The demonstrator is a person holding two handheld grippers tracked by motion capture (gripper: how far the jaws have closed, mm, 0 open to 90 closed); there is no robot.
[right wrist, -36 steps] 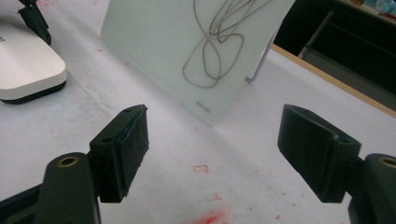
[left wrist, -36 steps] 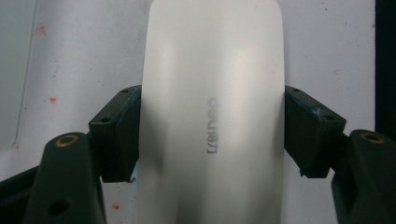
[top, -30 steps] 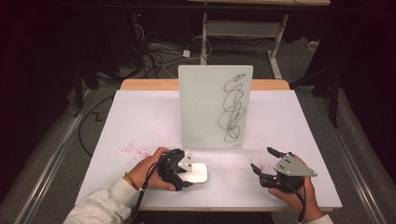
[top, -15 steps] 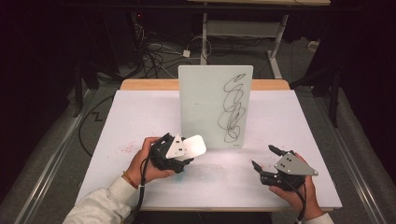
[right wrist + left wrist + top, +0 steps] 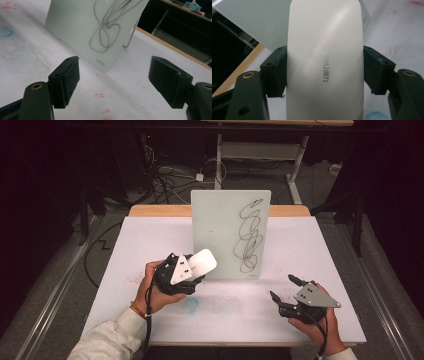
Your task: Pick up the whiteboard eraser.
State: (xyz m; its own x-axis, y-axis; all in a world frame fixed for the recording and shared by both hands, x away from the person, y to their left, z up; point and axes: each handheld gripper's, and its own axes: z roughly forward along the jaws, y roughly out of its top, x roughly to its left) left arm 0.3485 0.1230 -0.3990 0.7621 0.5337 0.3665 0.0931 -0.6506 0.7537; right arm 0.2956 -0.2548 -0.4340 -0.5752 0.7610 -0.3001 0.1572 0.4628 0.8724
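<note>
The white tabletop point(image 5: 125, 255) carries an upright whiteboard point(image 5: 220, 220) marked with a black scribble point(image 5: 249, 236), propped so its face can be wiped. The left claw point(image 5: 192, 270) grips a white eraser point(image 5: 201, 262) by its sides, lifted just before the board's lower left, apparently to start wiping. The right claw point(image 5: 284, 287) rests released near the tabletop's front right.

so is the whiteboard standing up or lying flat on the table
Standing up. The whiteboard rises from the table on its bottom edge, scribbled face toward the person; the right gripper view shows a support leg behind it.
</note>
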